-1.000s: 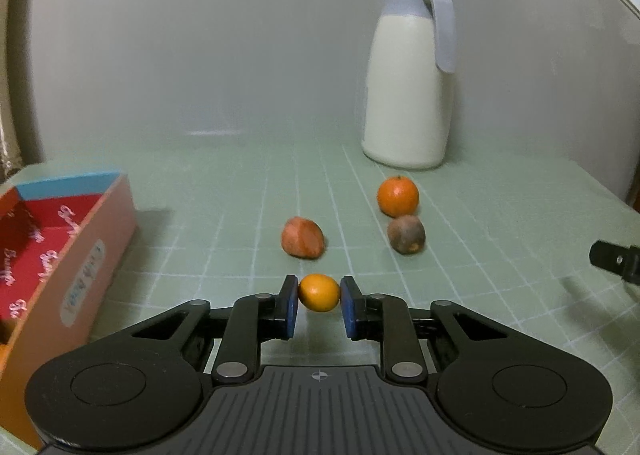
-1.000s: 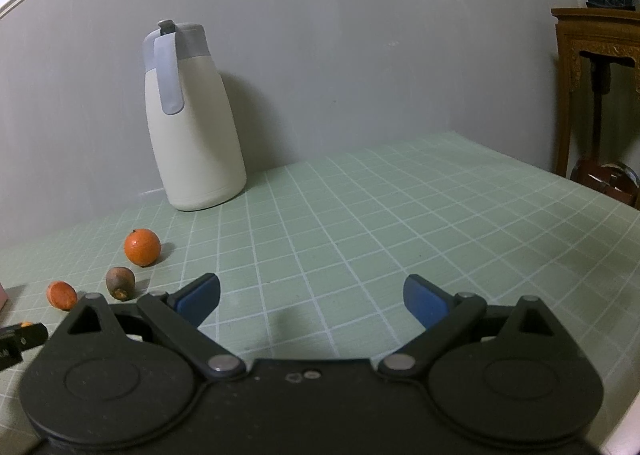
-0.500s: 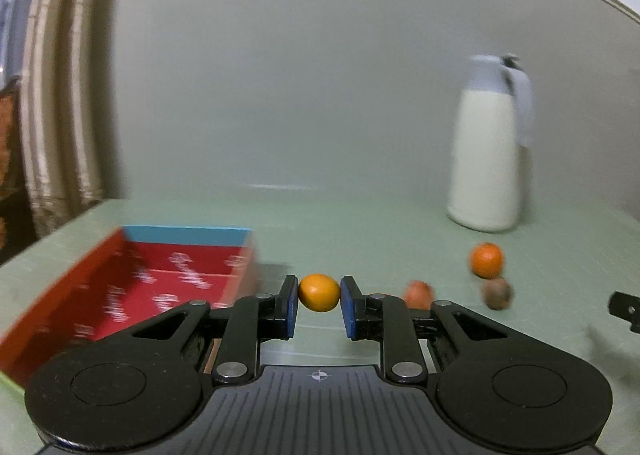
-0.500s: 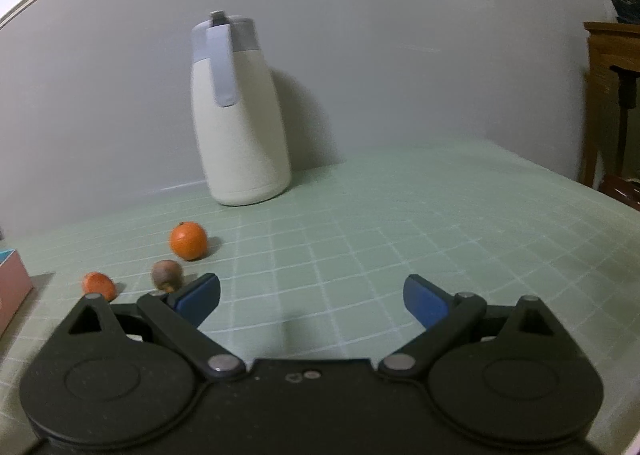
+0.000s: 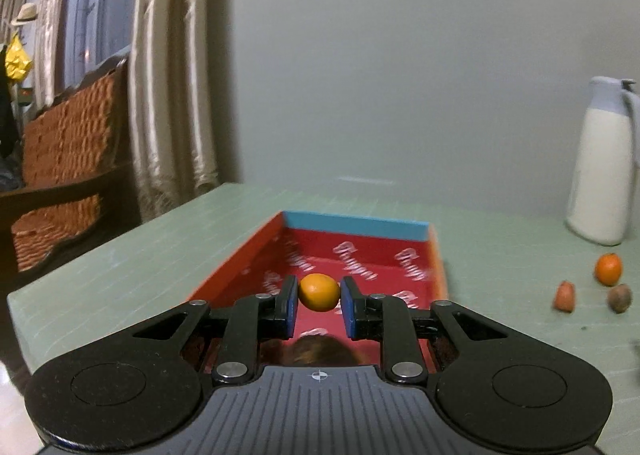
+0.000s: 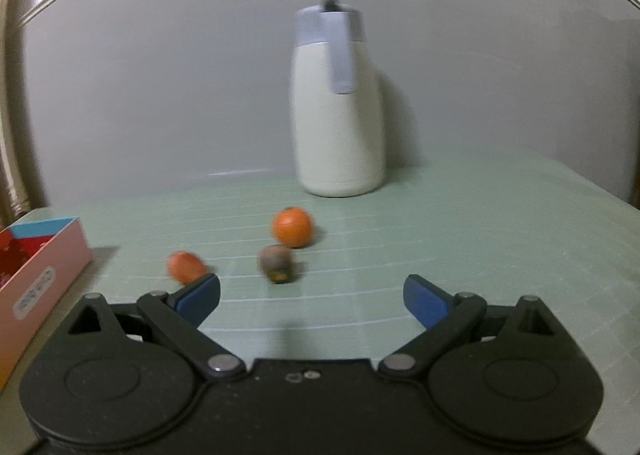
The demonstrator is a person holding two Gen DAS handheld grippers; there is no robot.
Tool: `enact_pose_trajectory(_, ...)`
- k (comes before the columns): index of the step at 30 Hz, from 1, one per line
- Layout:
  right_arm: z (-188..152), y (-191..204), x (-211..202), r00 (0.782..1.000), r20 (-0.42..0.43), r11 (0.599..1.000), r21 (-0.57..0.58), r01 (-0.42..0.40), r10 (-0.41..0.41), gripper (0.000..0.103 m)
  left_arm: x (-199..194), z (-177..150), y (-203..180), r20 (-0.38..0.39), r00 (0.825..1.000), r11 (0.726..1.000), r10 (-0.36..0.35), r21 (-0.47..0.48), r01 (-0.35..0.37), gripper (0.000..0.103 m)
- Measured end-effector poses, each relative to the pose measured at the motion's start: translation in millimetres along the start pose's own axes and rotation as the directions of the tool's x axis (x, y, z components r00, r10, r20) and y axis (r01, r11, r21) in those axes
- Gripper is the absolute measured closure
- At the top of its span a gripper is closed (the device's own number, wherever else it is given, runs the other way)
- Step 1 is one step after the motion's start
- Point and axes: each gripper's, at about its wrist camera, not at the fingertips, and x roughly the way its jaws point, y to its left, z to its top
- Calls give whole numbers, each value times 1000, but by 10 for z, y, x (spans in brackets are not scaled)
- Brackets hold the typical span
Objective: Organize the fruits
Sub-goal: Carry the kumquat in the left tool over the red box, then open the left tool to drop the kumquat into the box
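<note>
Small, smooth, oval yellow-orange fruit [image 5: 319, 291] pinched between the blue pads of the left gripper [image 5: 319, 305], held above the open red cardboard box [image 5: 436, 251]; right gripper [image 6: 312, 297] spread and empty, aimed toward three fruits on the green mat [image 6: 480, 223].

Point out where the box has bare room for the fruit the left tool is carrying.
The box floor shows bare red from the blue far wall forward, under the held yellow fruit. A dark rounded shape crowds the near end behind the left tool.
</note>
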Motion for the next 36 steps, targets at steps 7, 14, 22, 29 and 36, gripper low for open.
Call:
enact_pose_trajectory(7, -24, 323, 1, 996, -4, 995, -45, -84, 84, 4, 117, -55, 194, -52, 998, 999, 29, -22, -30, 80)
enact_pose_trajectory(14, -23, 479, 3, 989, -7, 988, -58, -145, 145, 4, 102, -126, 204, -80, 996, 999, 35, -17, -36, 80)
enact_pose_trajectory(22, -32, 540, 17, 985, -15, 983, -59, -174, 174, 4, 96, -138, 271, -93, 994, 998, 49, -35, -53, 80)
enact_pose_trajectory(29, -42, 555, 31, 983, -23, 981, -62, -183, 182, 5, 87, -130, 312, -99, 994, 997, 50, -56, -56, 78)
enact_pose_trajectory(36, -32, 568, 64, 981, -31, 979, -60, -193, 192, 5, -63, -96, 298, -22, 996, 996, 83, -40, -84, 21)
